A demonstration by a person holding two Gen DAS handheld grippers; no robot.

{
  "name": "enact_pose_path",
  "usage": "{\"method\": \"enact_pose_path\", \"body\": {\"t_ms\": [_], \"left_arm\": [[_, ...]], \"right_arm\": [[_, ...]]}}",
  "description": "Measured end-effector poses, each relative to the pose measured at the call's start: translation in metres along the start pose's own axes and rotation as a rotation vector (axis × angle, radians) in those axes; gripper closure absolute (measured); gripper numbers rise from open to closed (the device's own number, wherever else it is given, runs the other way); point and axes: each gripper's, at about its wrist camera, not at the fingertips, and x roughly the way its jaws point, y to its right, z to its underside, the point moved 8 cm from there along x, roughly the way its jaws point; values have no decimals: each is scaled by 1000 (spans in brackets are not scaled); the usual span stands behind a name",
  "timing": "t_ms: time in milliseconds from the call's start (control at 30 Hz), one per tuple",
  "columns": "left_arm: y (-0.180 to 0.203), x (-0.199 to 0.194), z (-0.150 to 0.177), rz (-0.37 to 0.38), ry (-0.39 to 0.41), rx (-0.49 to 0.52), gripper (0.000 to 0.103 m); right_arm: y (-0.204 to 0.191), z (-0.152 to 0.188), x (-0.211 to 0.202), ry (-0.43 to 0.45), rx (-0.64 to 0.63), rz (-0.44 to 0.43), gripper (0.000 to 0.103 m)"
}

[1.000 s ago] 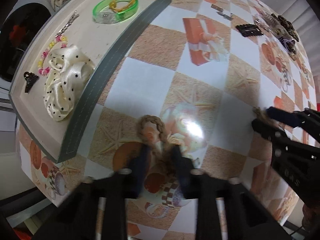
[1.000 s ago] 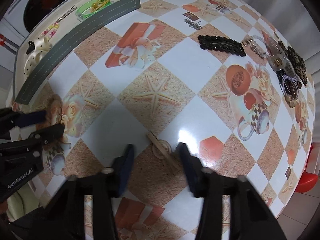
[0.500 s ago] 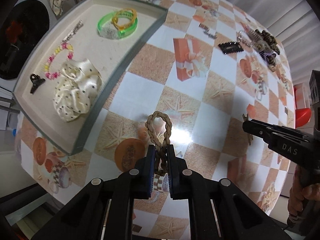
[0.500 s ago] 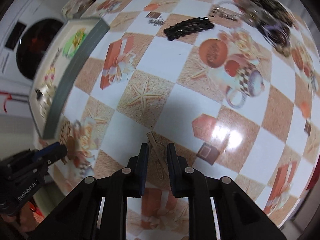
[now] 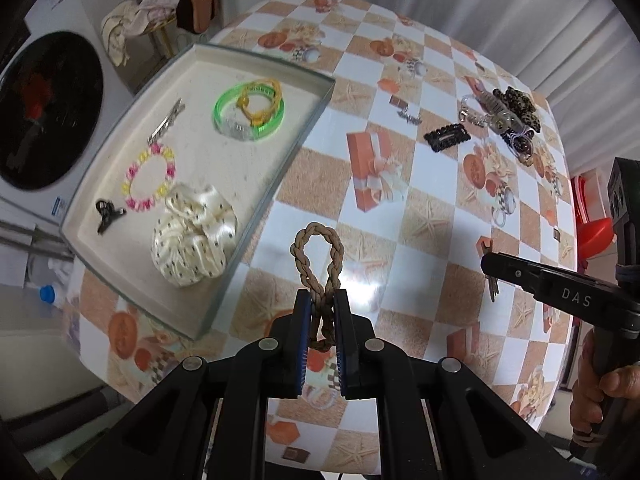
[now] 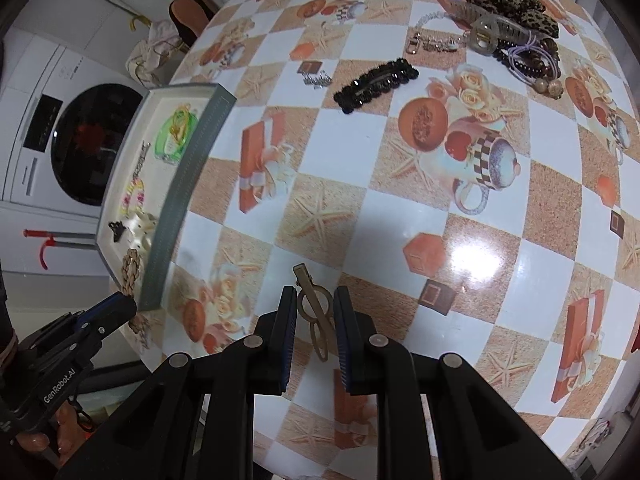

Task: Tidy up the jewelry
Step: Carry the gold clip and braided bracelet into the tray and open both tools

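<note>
My left gripper [image 5: 321, 300] is shut on a brown braided rope loop [image 5: 318, 256] and holds it above the table, right of the grey-rimmed tray [image 5: 280, 172]. The loop also shows in the right wrist view [image 6: 131, 270]. My right gripper [image 6: 314, 300] is shut on a thin gold hair clip [image 6: 314, 308], lifted off the table. The tray holds a green bangle [image 5: 248, 114] with a yellow band, a pink-yellow bead bracelet [image 5: 148, 178], a cream dotted scrunchie [image 5: 192, 236], a silver clip and a small black claw clip [image 5: 106, 212].
At the table's far right lie a black beaded barrette [image 6: 376, 84], a small silver clip [image 6: 316, 80], a chain, a clear claw clip [image 6: 496, 34], a leopard scrunchie [image 6: 512, 4] and dark bead bands. A washing machine [image 6: 72, 140] stands behind the tray.
Both grippers closed on their items and lifted: the left on the rope loop, the right on the gold clip. Both have risen away from the table.
</note>
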Motion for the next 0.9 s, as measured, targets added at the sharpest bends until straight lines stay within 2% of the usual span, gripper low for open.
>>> {"method": "enact_pose_path", "body": {"t_ms": [333,433,900], "left_arm": [[-25,-9,-30,46,8,132,87],[-39,-12,-39,49,18,145,87],[-140,-12,-63,0,48,34,87]], "right_arm": [[-27,-14,-2,73,109,21,83],[-39,-18,-1,83,127,24,83],[-133,-50,21,77,34,11,83]]}}
